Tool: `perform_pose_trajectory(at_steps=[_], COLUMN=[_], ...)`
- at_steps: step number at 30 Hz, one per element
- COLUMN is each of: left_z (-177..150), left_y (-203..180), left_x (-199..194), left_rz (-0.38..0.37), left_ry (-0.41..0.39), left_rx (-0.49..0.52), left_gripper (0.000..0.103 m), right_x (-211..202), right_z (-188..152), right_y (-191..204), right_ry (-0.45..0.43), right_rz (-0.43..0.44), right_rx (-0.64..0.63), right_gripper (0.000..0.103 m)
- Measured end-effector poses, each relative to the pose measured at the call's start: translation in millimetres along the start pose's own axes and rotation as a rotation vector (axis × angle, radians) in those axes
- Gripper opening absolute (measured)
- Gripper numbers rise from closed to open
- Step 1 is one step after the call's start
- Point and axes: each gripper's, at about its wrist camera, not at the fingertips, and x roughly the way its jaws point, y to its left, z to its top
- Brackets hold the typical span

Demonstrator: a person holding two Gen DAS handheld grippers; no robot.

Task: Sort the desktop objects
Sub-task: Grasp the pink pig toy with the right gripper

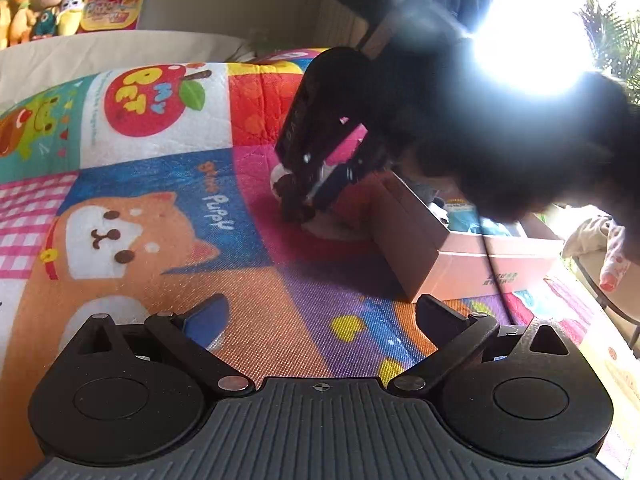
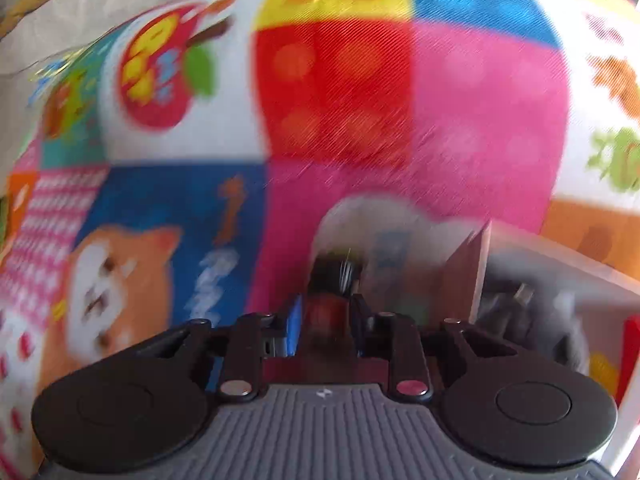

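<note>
Pointing steeply down at the bright cartoon-printed play mat, the right tool has its jaws nearly together on a small dark-and-red object, too blurred to identify, lying just beside the open pale cardboard box. The left tool hangs above the mat near the box with jaws spread wide and nothing between them.
</note>
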Motion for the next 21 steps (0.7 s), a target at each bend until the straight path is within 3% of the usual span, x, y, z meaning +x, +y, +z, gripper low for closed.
perform_pose_trajectory(at_steps=[2, 4, 9, 10, 11, 13, 17, 21], left_z=[-0.7, -1.0, -1.2, -1.2, -1.1, -1.2, -1.9, -1.9], left_y=[-1.9, -3.0, -2.7, -2.2, -1.3, 0.2, 0.4, -1.0], left_x=[-0.8, -0.1, 0.2, 0.5, 0.5, 0.5, -0.2, 0.6], left_rz=[0.002, 0.008, 0.018, 0.016, 0.015, 0.010, 0.009, 0.011], left_ry=[-0.001, 0.004, 0.011, 0.013, 0.014, 0.014, 0.011, 0.010], left_rx=[0.012, 0.020, 0.024, 0.023, 0.019, 0.011, 0.007, 0.017], left_gripper=[0.102, 0.102, 0.102, 0.102, 0.102, 0.102, 0.102, 0.102], right_x=[-10.9, -31.0, -56.7, -55.8, -53.3, -43.3, -29.4, -22.0], right_z=[-20.1, -32.7, -20.5, -16.2, -12.2, -8.1, -7.8, -10.1], right_y=[11.3, 20.5, 18.7, 17.3, 14.6, 10.2, 2.7, 9.3], right_ry=[0.064, 0.042, -0.106, -0.134, -0.148, -0.158, -0.099, -0.096], right_rz=[0.081, 0.144, -0.008, -0.067, -0.111, -0.162, -0.086, -0.094], right_rx=[-0.043, -0.097, -0.127, -0.134, -0.144, -0.162, -0.133, -0.151], right_gripper=[0.025, 0.025, 0.026, 0.034, 0.050, 0.058, 0.058, 0.061])
